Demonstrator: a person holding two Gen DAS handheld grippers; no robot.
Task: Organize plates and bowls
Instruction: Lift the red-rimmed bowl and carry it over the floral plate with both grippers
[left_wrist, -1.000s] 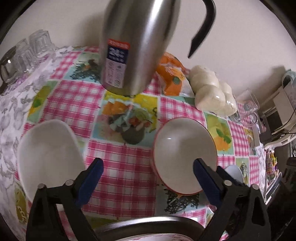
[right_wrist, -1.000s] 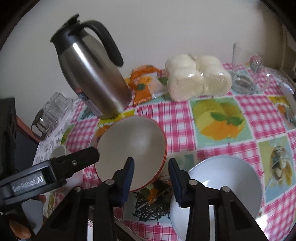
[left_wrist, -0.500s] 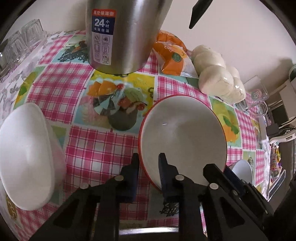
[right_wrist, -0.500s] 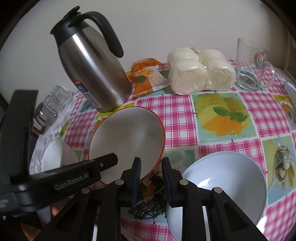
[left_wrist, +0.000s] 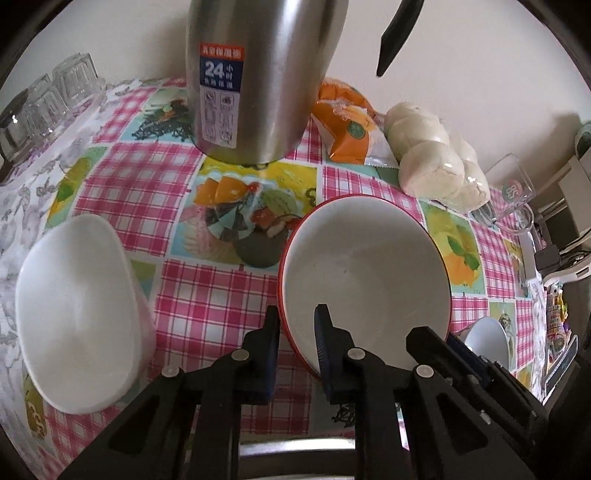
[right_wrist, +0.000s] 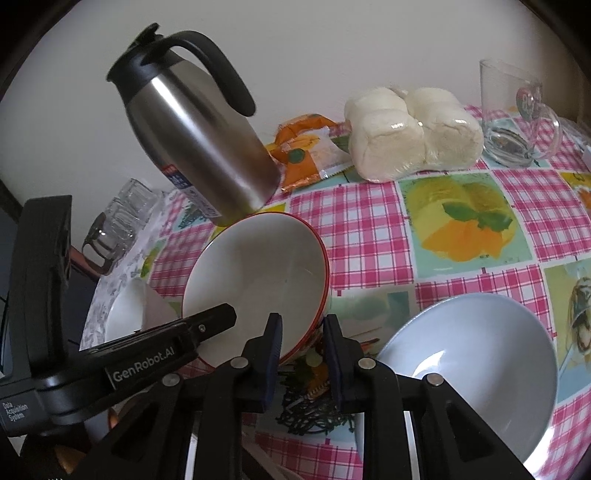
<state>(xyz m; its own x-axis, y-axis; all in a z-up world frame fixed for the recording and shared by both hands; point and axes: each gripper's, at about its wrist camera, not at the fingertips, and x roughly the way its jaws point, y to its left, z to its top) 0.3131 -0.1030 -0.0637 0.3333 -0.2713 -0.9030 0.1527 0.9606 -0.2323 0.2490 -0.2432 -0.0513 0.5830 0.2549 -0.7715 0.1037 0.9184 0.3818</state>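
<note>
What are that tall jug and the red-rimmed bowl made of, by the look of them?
The jug looks like brushed stainless steel: a silvery body with soft streaked reflections, plus a matte black handle and lid, probably plastic. The red-rimmed bowl looks like glazed ceramic, glossy off-white inside with a faint sheen, though melamine can't be ruled out.

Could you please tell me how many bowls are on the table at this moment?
3: a white bowl at the left edge, a red-rimmed bowl in the middle beside the steel flask, and a pale blue bowl to its right. Others may be hidden below the frames.
</note>
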